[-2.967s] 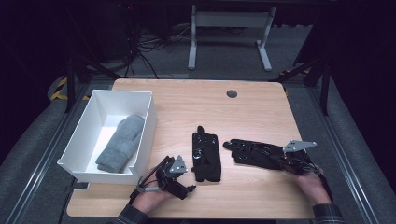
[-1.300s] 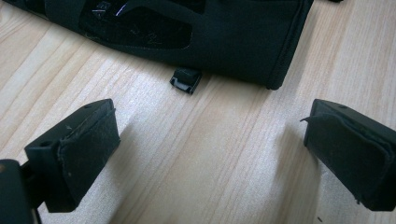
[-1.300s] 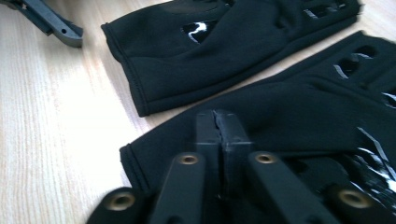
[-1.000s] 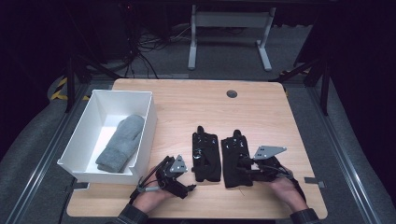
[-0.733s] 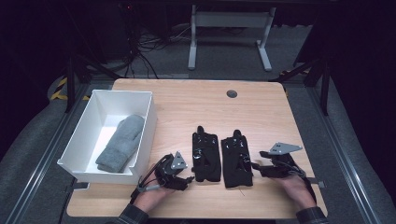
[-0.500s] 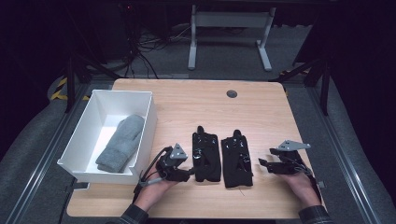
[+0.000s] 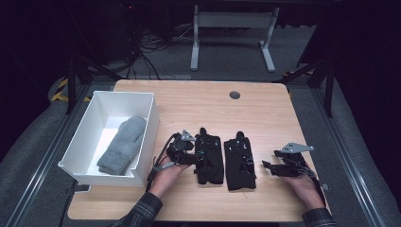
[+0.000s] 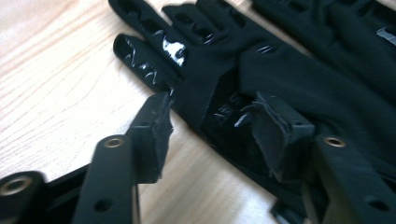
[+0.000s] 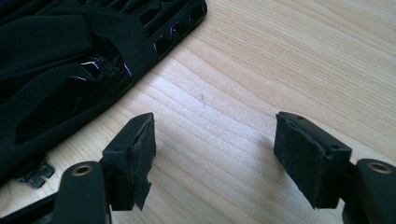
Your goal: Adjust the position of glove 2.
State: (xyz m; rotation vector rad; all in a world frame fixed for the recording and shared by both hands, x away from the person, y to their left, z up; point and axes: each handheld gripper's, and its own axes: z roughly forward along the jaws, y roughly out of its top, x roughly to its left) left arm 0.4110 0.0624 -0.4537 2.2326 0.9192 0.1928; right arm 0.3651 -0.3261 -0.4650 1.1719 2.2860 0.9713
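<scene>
Left black glove (image 7: 208, 158) at frame centre on worktop (image 7: 265, 113), its edge between fingers (image 8: 154, 126) of left gripper (image 7: 191, 158); fingers half open, just been closing, pads not clearly pressing. Left hand (image 7: 165, 175) low, reaching in from lower left. Right gripper (image 7: 269, 166) right of right black glove (image 7: 240, 163), apart from it, fingers wide open over bare wood, nothing held; right hand (image 7: 302, 187) at lower right.

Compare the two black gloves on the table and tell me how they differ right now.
The left black glove lies beside the left gripper, whose jaws straddle its edge and have just been closing; the right black glove has no gripper at it, and the right gripper stands off to its side with open jaws over bare table. The left glove lies slightly farther up the table than the right one. Both lie flat, side by side, fingers pointing away from the person.
</scene>
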